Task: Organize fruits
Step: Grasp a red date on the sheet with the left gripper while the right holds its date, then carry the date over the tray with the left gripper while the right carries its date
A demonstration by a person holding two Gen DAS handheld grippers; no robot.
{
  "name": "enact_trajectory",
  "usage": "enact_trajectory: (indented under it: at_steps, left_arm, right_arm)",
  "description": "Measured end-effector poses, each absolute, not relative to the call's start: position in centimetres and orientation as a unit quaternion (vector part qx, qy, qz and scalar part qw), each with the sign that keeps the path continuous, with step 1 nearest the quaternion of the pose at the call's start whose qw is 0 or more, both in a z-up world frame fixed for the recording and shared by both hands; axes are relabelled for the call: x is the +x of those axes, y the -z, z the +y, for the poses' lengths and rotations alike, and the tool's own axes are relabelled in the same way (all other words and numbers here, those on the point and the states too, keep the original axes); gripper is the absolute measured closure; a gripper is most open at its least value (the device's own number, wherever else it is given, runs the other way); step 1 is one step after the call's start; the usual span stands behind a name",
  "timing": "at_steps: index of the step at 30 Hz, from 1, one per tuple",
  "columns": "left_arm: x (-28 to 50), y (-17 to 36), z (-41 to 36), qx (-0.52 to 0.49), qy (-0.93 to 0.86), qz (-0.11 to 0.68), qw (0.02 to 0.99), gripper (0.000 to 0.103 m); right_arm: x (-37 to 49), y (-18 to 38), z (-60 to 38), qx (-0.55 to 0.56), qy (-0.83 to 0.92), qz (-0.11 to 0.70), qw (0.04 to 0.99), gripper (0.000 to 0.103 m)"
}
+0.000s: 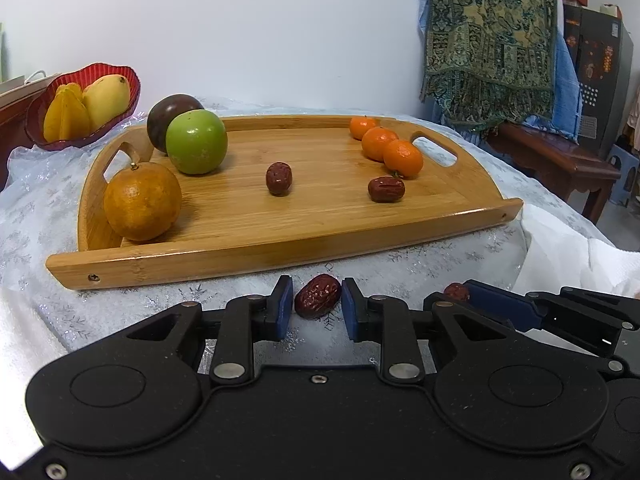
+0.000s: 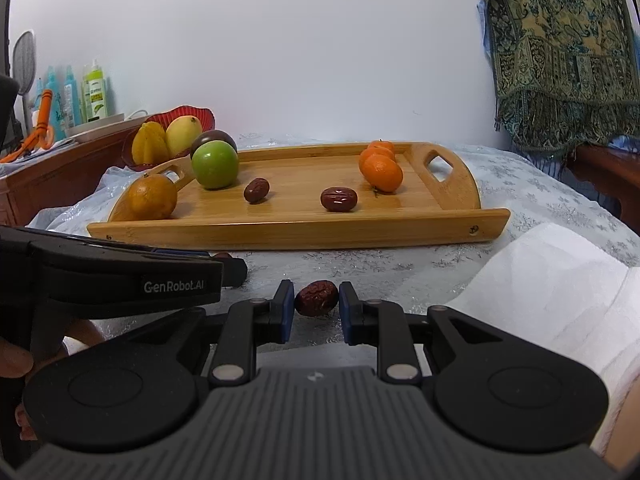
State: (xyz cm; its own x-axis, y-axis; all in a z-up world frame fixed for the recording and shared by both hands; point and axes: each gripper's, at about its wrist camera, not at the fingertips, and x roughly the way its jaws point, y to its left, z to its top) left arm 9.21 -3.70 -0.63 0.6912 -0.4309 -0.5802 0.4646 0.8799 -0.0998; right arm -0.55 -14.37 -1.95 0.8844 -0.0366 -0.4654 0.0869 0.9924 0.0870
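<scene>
From the left wrist, the left hand-held gripper (image 1: 318, 305) clamps a red date (image 1: 317, 295) just before the wooden tray (image 1: 280, 246). From the right wrist, the right hand-held gripper (image 2: 316, 303) pinches another date (image 2: 316, 297), also just before the tray's front rim.

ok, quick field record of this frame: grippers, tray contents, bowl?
left gripper: shut on a red date
right gripper: shut on another date
tray: two dates, three mandarins, green apple, dark round fruit behind it, orange
red bowl: mango, starfruit, beyond tray's left end
surface: white patterned cloth
</scene>
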Motion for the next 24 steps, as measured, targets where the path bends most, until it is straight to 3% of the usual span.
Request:
enact_trajectory:
  at_steps: [9, 24]
  left_arm:
    - [9.8, 0.7, -2.8, 0.001, 0.235, 0.317, 0.919, 0.084]
    - [8.5, -0.3, -3.6, 0.023, 0.231, 0.294, 0.927, 0.083]
  right_arm:
    - [0.2, 1.7, -13.9, 0.040, 0.017, 0.235, 0.971, 0.076]
    - [0.6, 1.5, -13.6, 0.045, 0.008, 0.235, 0.971, 0.076]
